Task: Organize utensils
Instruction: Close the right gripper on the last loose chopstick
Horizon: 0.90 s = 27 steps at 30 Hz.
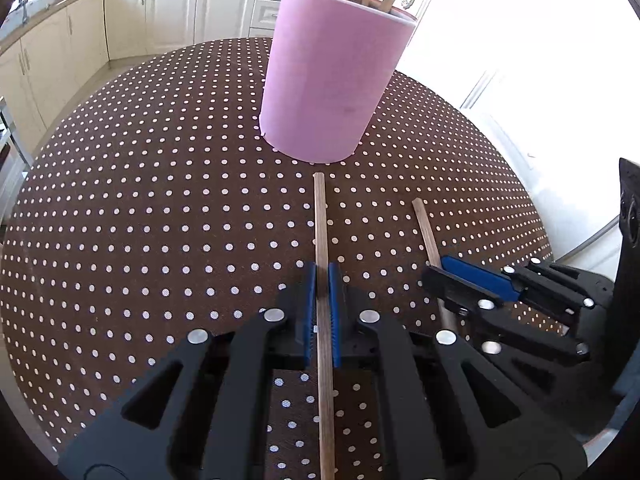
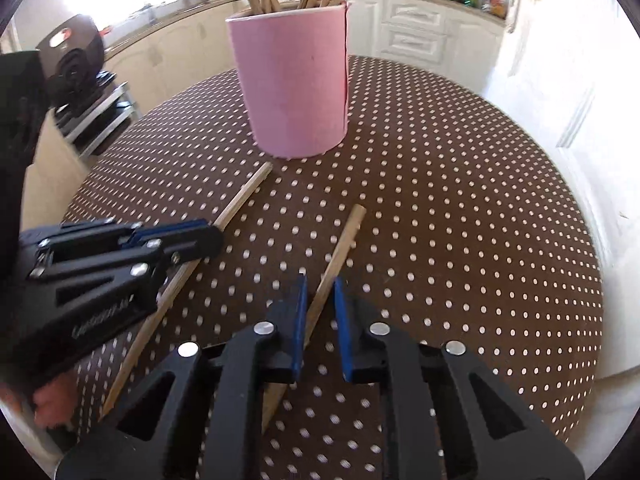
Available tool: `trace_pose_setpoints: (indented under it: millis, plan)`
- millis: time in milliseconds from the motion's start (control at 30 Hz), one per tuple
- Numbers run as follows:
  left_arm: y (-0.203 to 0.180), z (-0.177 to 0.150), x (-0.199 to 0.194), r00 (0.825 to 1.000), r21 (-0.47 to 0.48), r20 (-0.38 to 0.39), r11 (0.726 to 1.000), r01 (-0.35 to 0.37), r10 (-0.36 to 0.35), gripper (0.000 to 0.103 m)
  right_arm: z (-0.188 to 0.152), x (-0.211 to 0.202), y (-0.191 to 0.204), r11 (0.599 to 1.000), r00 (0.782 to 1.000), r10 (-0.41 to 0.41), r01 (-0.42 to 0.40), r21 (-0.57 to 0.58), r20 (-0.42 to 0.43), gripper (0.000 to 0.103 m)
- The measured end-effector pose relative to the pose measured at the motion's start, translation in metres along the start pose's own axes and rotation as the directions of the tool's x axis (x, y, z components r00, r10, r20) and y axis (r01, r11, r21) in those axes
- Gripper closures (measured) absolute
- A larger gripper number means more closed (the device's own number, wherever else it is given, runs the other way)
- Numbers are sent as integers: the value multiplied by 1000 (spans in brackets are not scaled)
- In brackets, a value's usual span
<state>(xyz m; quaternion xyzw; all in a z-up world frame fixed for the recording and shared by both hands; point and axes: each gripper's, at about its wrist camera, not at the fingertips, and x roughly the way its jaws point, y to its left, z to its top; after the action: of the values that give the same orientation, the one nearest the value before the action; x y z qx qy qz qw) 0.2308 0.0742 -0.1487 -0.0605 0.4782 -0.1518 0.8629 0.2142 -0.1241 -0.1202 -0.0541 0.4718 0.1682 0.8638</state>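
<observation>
A pink cup (image 1: 328, 88) (image 2: 296, 80) holding several wooden chopsticks stands on the dotted brown table (image 1: 160, 220). Two more chopsticks lie on the cloth in front of it. My left gripper (image 1: 322, 270) is shut on one chopstick (image 1: 320, 216), whose far end points at the cup; the right wrist view shows this gripper (image 2: 214, 238) at the left. My right gripper (image 2: 320, 280) straddles the second chopstick (image 2: 344, 240), which crosses the narrow gap at a slant. Cloth shows on both sides of that stick between the blue pads. The right gripper (image 1: 434, 270) is also seen from the left wrist.
The round table (image 2: 480, 240) drops off at its right and near edges. Cream kitchen cabinets (image 1: 172, 8) run along the back wall. A dark round appliance (image 2: 76, 56) sits on a low rack at the left. A person's fingers (image 2: 52, 400) hold the left tool.
</observation>
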Motion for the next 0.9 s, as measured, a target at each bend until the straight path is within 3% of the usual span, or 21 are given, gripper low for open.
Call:
trace_pose_setpoints:
  millis: [133,300,433,533,700,900]
  plan:
    - [-6,-2,3,999,27,-1,999,-35,35,96,-4,-6,-10,999,1000,0,1,53,-25,89]
    - [-37,5,14,997,72,-6,995,-71,71,95,-10,-8,3,992,993,-111,113,54,-27,88]
    - [-46,6,21,996,97,-11,991,-92,93,95,-9,-8,2,985,992,-116,122,124,-49,87]
    - [-53,13,28,994,100,-22,990,-100,103,96,-9,-7,9,985,989,-144,146,96,-32,88]
    - [-69,19,33,991,111,-13,985,-128,131,97,-12,-10,2,989,996,-83,81,121,11,97]
    - [-73,20,30,993,56,33,992,-113,111,97,-19,-19,-3,990,998,-11,2,141,66,98]
